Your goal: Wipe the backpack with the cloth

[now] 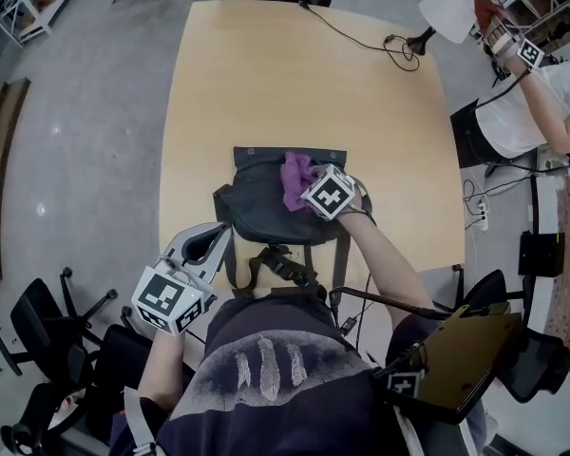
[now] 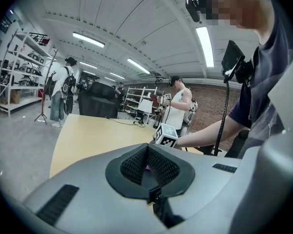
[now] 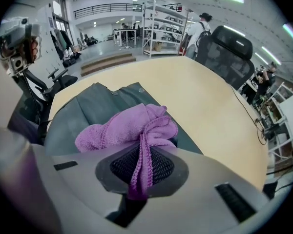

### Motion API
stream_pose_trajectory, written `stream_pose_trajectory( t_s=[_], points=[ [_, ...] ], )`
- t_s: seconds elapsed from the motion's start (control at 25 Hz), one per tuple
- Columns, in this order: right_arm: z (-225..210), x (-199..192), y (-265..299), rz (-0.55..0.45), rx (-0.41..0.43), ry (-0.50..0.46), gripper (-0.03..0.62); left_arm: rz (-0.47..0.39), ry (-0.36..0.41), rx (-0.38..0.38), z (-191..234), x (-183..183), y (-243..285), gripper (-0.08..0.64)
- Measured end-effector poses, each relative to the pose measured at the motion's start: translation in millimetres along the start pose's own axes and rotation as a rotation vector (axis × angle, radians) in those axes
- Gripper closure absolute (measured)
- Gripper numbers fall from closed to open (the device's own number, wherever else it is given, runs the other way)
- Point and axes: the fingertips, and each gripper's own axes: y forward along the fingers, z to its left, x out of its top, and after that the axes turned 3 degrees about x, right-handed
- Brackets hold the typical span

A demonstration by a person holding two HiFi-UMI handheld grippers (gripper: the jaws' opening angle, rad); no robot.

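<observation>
Right gripper (image 3: 139,172) pinches cloth (image 3: 129,130), pressing it on backpack (image 1: 266,218) at table's (image 1: 266,84) near edge so we can wipe. Left gripper (image 2: 149,172) is pressed together, empty, parked clear.

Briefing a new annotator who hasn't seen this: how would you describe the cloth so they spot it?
On the light wooden table, at its near edge, lies a dark backpack. On it sits a crumpled cloth, pinched in the right hand-held gripper: the only purple thing there.
</observation>
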Motion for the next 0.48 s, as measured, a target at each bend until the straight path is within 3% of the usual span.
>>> stream_pose_trajectory(
  t_s=[0.48],
  points=[
    [-77.5,-71.0,-24.2,0.074,-0.091,0.072,0.563,0.018,0.019,-0.002,-11.0,5.5,20.1,0.554]
  ],
)
